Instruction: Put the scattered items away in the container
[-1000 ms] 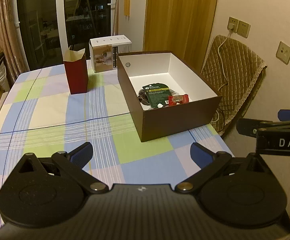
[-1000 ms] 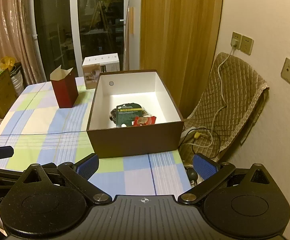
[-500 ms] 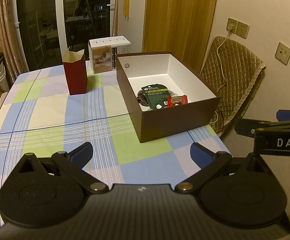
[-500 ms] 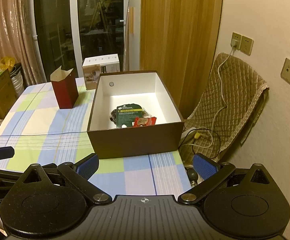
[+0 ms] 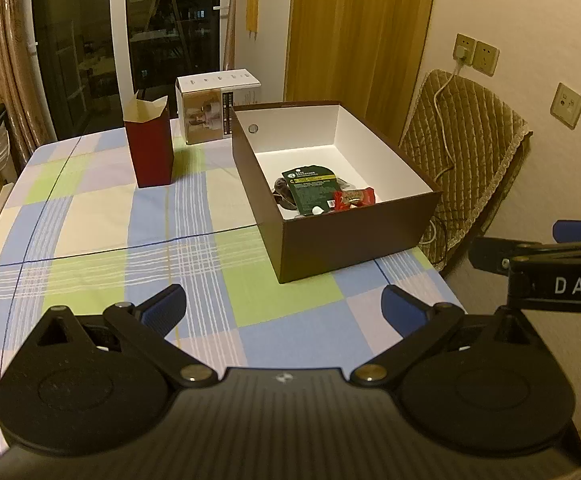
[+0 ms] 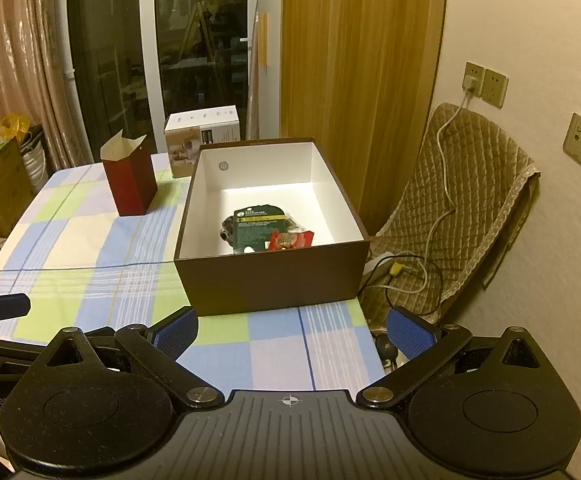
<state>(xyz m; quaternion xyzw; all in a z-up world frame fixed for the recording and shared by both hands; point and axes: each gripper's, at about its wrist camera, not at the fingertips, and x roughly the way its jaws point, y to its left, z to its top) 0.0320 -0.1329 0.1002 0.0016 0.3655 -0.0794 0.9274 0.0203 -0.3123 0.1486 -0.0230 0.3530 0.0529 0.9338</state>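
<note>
A table covered in a pastel checked cloth (image 5: 90, 208) fills both wrist views. On its right side sits a brown cardboard box (image 5: 354, 236) with a white interior, its top open. Inside, toward the near end, lie a dark green packet (image 5: 310, 192), a small red snack wrapper (image 5: 353, 197) resting against it, and a dark item partly hidden under the packet. Farther back on the cloth stands an upright dark red carton (image 5: 149, 148) with its flaps open, and behind it a white product box (image 5: 214, 108). The left gripper (image 5: 283, 306) hovers above the near edge of the table, its blue-padded fingers spread wide and holding nothing. The right gripper (image 6: 292, 328) hangs just before the brown box, likewise spread wide and holding nothing. A quilted chair (image 6: 470, 208) with cables stands beside the table.
</note>
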